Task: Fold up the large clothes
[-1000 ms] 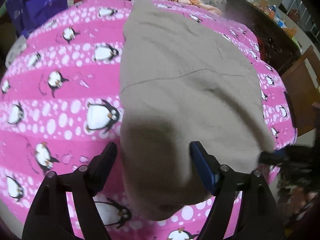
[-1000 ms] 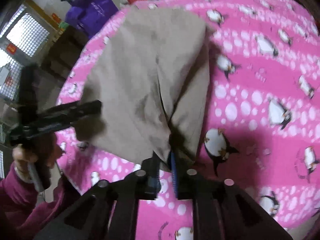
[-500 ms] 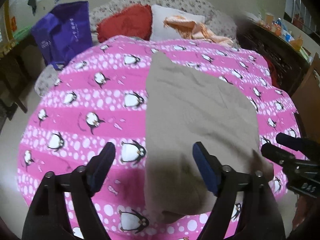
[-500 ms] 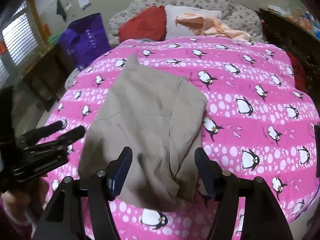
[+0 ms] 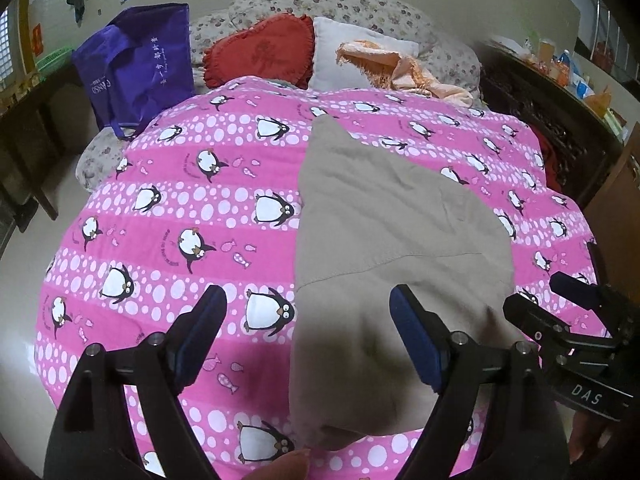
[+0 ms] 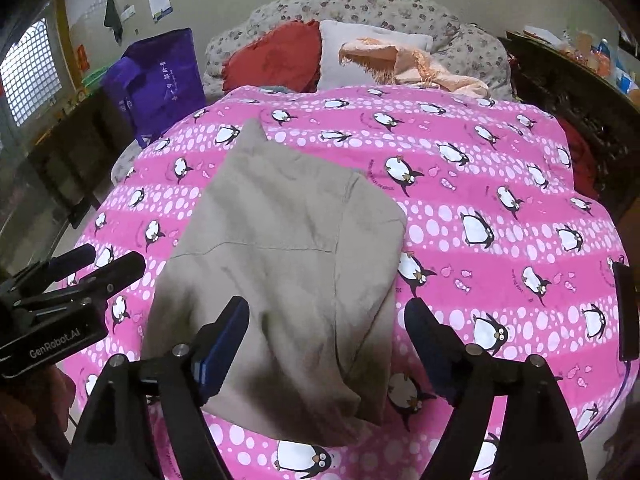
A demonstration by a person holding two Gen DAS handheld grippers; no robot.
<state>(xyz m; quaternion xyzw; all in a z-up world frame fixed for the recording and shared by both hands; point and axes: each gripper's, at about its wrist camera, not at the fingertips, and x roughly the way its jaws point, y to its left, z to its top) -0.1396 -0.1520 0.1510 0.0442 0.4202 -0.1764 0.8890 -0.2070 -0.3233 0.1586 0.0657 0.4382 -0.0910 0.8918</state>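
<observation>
Both tongs, left gripper and right gripper, hang spread wide and empty above the near end of the beige garment, which lies folded lengthwise on the pink penguin quilt. We judge the cloth soft, light and limp; we would pinch its near hem corners through all layers, since single plies may slip apart.
</observation>
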